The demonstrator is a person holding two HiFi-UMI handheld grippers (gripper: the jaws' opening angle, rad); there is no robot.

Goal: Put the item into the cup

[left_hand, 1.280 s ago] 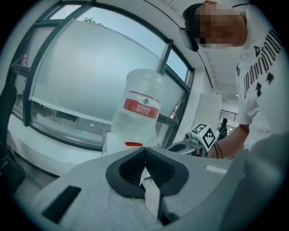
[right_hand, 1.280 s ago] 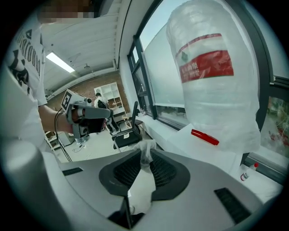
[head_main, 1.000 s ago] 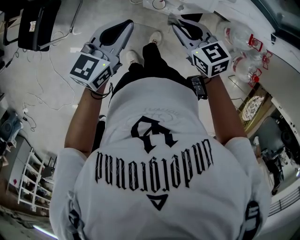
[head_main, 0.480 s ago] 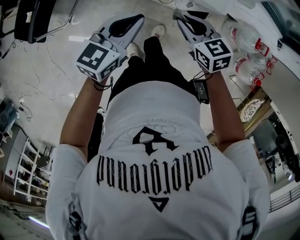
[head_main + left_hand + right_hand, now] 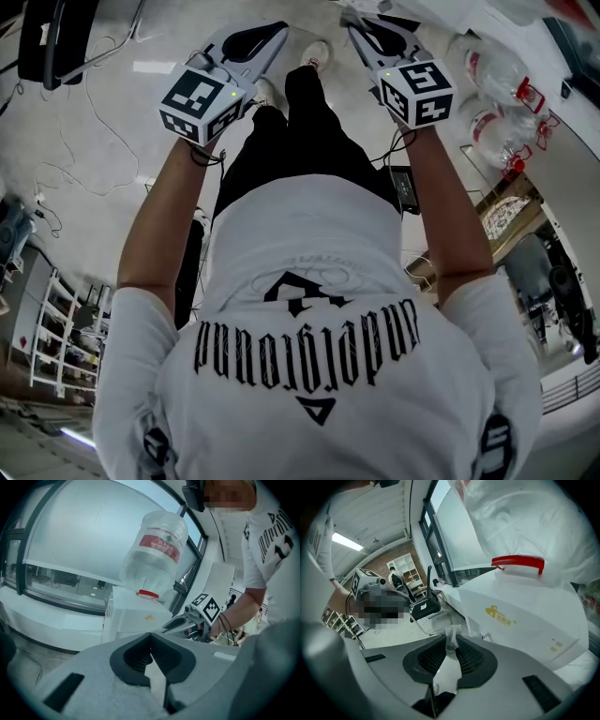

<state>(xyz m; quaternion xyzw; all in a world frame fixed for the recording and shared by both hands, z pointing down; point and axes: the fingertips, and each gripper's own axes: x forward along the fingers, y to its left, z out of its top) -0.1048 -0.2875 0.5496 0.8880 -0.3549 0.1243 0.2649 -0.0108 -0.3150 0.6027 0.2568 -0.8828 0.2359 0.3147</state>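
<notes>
Crumpled clear plastic scrap (image 5: 452, 633) sits clenched in the jaws of the right gripper (image 5: 450, 641); likely featherlight and flimsy, best pinched at its bunched middle. Left gripper (image 5: 151, 638) jaws pressed together, empty. No cup visible.

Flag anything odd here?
The right gripper is shut on a crumpled clear plastic scrap that pokes past its fingers. The left gripper is shut and empty. No cup shows in any view.

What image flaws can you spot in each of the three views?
Head view: fisheye curves the floor; left gripper view: dark round vignette, pale bright window behind the water bottle; right gripper view: same vignette, glaring ceiling light.
</notes>
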